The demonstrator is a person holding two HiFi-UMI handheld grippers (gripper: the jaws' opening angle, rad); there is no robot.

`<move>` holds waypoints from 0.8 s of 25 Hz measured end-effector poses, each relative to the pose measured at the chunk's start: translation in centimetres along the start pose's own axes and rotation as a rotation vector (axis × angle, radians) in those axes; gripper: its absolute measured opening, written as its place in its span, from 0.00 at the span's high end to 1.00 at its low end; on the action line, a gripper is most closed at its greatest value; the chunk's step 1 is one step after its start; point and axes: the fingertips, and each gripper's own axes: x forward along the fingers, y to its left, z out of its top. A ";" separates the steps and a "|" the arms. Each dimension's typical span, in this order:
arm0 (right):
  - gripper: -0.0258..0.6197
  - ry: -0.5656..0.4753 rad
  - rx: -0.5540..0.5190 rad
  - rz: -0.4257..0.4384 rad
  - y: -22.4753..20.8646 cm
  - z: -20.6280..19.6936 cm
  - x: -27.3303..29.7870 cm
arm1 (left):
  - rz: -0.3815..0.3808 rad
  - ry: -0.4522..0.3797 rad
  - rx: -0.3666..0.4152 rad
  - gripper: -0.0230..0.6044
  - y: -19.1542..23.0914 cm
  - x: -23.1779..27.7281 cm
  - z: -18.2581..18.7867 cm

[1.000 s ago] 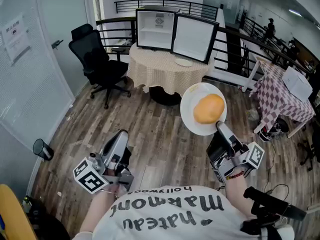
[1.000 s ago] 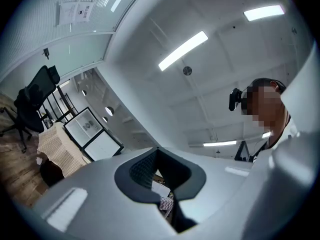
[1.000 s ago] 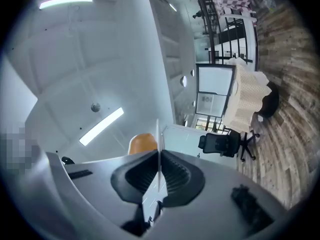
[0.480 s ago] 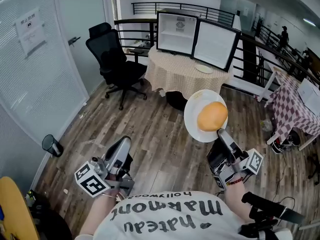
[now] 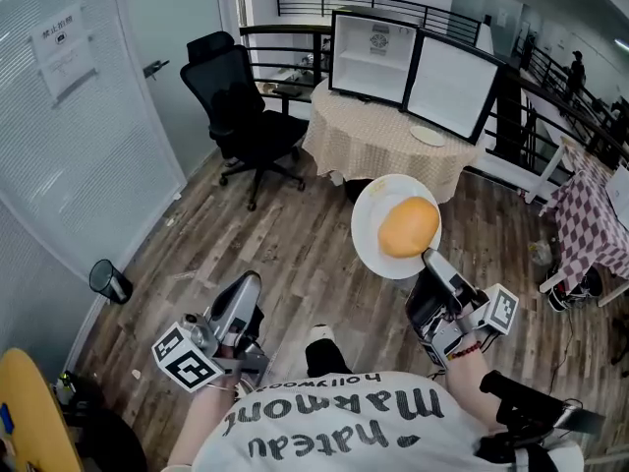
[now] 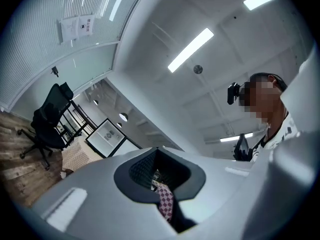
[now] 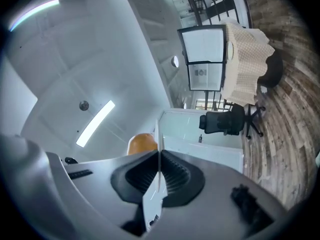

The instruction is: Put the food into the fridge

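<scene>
An orange round bun (image 5: 409,226) lies on a white plate (image 5: 371,226), carried level above the wooden floor. My right gripper (image 5: 429,256) is shut on the plate's near rim. In the right gripper view the plate (image 7: 157,134) shows edge-on between the ribbed pads, with the bun (image 7: 142,143) behind it. The small fridge (image 5: 371,57) stands open on a cloth-covered round table (image 5: 378,150) ahead, its door (image 5: 450,75) swung to the right. My left gripper (image 5: 248,285) hangs low at the left, shut with nothing in it (image 6: 160,176).
A black office chair (image 5: 246,116) stands left of the table. A small empty plate (image 5: 427,136) lies on the cloth by the fridge door. A glass wall (image 5: 79,116) runs along the left, and a checkered table (image 5: 595,224) is at the right. Railings stand behind the fridge.
The fridge table and chair have come nearer and slid right in the head view. The plate with the bun stays gripped and level, and the left gripper has hardly moved.
</scene>
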 end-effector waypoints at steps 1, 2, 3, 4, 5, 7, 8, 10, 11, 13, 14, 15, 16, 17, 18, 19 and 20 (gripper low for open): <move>0.92 0.013 -0.004 -0.002 -0.7 0.5 1.1 | 0.016 0.003 0.012 0.97 1.2 0.3 0.0; 0.92 0.023 -0.004 -0.006 -1.6 1.0 2.1 | 0.035 0.003 0.019 0.97 2.6 0.5 0.1; 0.92 0.031 -0.001 -0.011 -2.5 1.5 3.2 | 0.051 -0.001 0.020 0.96 3.9 0.8 0.3; 0.92 0.036 0.000 -0.013 -3.4 2.1 4.4 | 0.059 -0.005 0.015 0.96 5.2 1.2 0.6; 0.92 0.040 0.002 -0.012 -4.4 2.9 5.7 | 0.062 -0.008 0.008 0.96 6.5 1.9 0.9; 0.92 0.048 0.006 -0.003 -6.2 4.5 8.8 | 0.072 -0.011 0.004 0.96 8.9 3.5 1.6; 0.92 0.057 0.008 0.005 -6.9 5.2 10.3 | 0.083 -0.014 0.006 0.96 10.1 4.3 2.1; 0.92 0.073 0.016 0.024 -8.3 6.7 13.4 | 0.102 -0.017 0.010 0.96 12.2 6.1 3.0; 0.92 0.081 0.021 0.034 -8.9 7.4 15.0 | 0.107 -0.018 0.017 0.96 13.2 7.1 3.7; 0.92 0.100 0.023 0.053 -10.1 9.0 18.0 | 0.110 -0.026 0.044 0.96 15.2 9.1 5.2; 0.92 0.109 0.020 0.059 -10.6 9.7 19.4 | 0.111 -0.036 0.059 0.96 16.3 10.1 5.9; 0.92 0.117 0.017 0.064 -11.2 10.5 20.6 | 0.110 -0.048 0.069 0.96 17.3 10.9 6.5; 0.92 0.122 0.014 0.068 -11.9 11.3 21.8 | 0.107 -0.058 0.076 0.96 18.4 11.8 7.0; 0.92 0.125 0.013 0.073 -12.4 12.0 22.9 | 0.105 -0.064 0.079 0.96 19.3 12.6 7.4; 0.92 0.127 0.015 0.080 -13.0 12.7 23.9 | 0.103 -0.064 0.082 0.96 20.3 13.5 7.5; 0.92 0.129 0.015 0.084 -13.5 13.3 24.7 | 0.102 -0.060 0.085 0.96 21.2 14.3 7.6; 0.92 0.130 0.014 0.084 -14.1 13.8 25.2 | 0.101 -0.053 0.086 0.96 22.0 15.0 7.4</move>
